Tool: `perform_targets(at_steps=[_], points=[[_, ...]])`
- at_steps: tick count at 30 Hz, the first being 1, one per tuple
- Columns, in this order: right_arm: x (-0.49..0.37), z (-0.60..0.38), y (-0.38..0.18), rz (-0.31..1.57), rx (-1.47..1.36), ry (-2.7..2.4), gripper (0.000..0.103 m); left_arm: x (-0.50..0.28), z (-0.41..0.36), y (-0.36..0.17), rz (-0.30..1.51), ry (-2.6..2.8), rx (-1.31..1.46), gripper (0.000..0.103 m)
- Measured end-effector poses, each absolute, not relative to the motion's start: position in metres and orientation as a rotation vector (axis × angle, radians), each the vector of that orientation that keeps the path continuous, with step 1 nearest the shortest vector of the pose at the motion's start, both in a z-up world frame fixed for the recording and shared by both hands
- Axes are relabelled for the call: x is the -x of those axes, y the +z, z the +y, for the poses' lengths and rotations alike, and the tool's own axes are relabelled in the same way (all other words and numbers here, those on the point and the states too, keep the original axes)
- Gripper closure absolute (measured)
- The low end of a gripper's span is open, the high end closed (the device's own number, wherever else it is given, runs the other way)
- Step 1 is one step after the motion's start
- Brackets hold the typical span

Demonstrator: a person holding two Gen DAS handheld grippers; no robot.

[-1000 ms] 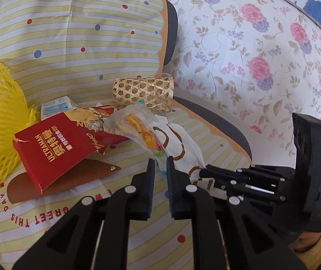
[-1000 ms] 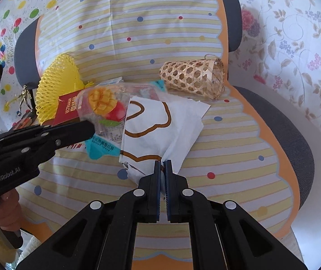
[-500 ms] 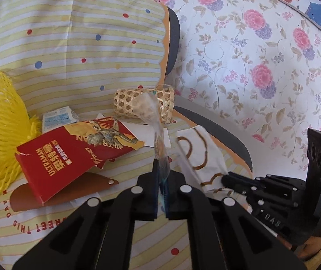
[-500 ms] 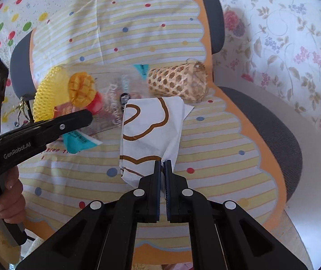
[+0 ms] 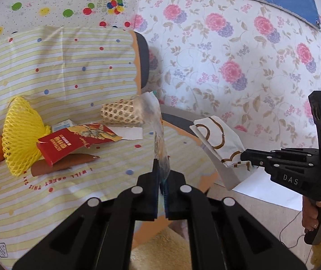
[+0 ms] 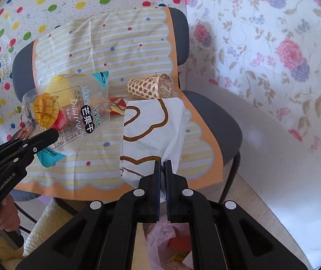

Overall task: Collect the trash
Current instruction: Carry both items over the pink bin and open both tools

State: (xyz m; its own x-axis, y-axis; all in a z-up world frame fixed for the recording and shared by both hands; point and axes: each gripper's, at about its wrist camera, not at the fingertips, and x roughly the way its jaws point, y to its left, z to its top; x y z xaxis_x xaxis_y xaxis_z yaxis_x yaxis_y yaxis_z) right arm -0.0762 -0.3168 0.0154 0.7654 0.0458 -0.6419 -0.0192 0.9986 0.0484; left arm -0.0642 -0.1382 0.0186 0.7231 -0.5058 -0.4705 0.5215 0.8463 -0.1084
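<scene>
wrappers off the chair, both pinched at an edge

wrappers are the matter here: a clear dried-mango bag (image 6: pixel 70 114) and a white paper bag with brown loops (image 6: pixel 151 130), both lifted clear of the striped chair cover (image 5: pixel 54 72). the mango bag is thin film, near weightless, limp and slick; it hangs edge-on from the left gripper (image 5: pixel 161 175), whose jaws have closed fully on its lower edge. a grip so near the rim could slip, so a bite further into the film would likely hold better. the paper bag is light too, but stiffer and creased, and keeps its folded shape; the right gripper (image 6: pixel 162 168) is clamped on a bottom corner, which seems enough for paper.

left on the seat are a red carton (image 5: pixel 70 144), a yellow foam fruit net (image 5: pixel 23 135), a small blue-and-white packet (image 5: pixel 63 124) and a woven bamboo sleeve (image 5: pixel 120 112) lying on its side. below the right gripper a pink-lined bin (image 6: pixel 167 240) shows between the arms, a likely drop point. floral cloth (image 5: pixel 239 67) hangs behind.
</scene>
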Motion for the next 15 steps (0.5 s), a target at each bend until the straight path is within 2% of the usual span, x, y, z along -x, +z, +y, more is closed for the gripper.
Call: perform_targets(at_steps=[7,15], points=[[0.125,-0.328,-0.006,0.766,-0.078,-0.048,0.098,0.096,-0.168,0.009,0.544,-0.695,-0.085,0.102],[0.139,-0.35,-0.039,0.849,-0.156,-0.099,0.095,0.106,-0.176,0.008,0.566,-0.733,-0.087,0.102]])
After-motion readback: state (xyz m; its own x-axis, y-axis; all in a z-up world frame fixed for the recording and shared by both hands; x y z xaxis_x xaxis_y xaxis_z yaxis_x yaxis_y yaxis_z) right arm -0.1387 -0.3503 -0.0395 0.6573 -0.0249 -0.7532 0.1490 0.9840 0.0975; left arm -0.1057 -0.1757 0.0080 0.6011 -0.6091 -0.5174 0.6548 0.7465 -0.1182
